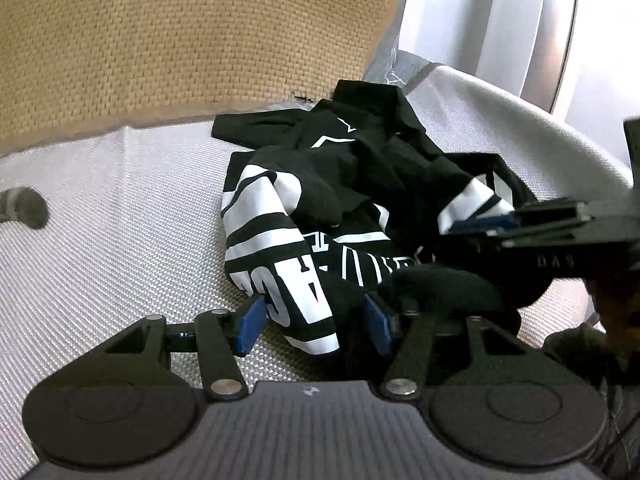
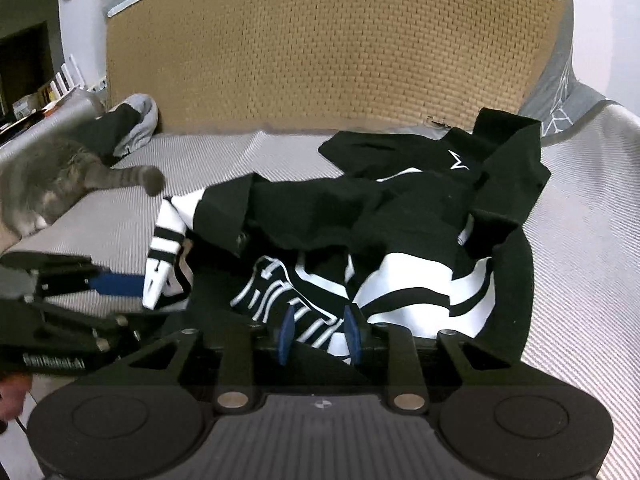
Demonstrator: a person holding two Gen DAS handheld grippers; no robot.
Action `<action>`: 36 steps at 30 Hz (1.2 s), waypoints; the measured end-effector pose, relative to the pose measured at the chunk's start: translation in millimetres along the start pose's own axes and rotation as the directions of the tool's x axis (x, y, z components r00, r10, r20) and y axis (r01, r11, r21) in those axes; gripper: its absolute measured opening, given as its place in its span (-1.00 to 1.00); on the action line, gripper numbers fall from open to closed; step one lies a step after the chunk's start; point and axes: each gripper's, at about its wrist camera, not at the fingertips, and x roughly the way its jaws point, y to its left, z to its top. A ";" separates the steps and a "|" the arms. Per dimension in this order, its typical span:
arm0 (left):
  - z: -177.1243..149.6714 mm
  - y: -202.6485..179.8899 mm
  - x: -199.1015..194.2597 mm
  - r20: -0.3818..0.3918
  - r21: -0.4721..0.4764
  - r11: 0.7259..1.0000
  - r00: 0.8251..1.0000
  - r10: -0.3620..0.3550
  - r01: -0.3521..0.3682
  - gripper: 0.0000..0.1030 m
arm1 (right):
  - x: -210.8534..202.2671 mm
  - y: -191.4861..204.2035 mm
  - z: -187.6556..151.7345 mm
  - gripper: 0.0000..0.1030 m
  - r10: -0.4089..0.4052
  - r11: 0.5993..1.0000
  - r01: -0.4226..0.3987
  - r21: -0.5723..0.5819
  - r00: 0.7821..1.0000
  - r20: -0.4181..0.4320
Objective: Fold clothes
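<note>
A crumpled black-and-white jersey (image 1: 320,216) (image 2: 384,232) with large letters lies on the pale textured bed cover (image 1: 120,240). My left gripper (image 1: 315,328) is open at the jersey's near lettered edge, with cloth lying between its blue pads (image 1: 252,326). From the right wrist view, the left gripper (image 2: 124,302) sits beside a white striped sleeve end. My right gripper (image 2: 319,334) has its jaws narrowed onto a fold of the lettered cloth, which fills the gap. In the left wrist view the right gripper (image 1: 480,226) meets a raised white stripe.
A grey tabby cat (image 2: 44,188) stands at the bed's left edge; its tail (image 1: 24,208) reaches over the cover. A tan woven mat (image 2: 328,52) lies behind the jersey. A grey garment (image 2: 138,120) sits at the back left. White wall panels (image 1: 520,20) stand at the right.
</note>
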 end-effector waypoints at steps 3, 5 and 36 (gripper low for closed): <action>-0.9 0.4 -2.2 0.012 -0.019 1.000 1.000 -0.016 0.016 0.14 | -3.8 -10.3 -10.1 -0.42 -0.022 0.998 0.021 0.058 1.000 0.012; -1.7 1.1 -1.3 0.009 -0.028 1.000 1.000 -0.013 0.013 0.15 | -5.4 -23.7 -14.9 -0.44 -0.036 0.990 0.034 0.140 0.999 0.015; 8.5 35.2 19.6 -0.024 -0.055 0.983 0.984 0.174 -0.175 -0.77 | -4.4 -55.0 -31.5 -0.26 0.008 0.946 0.000 0.323 1.000 -0.022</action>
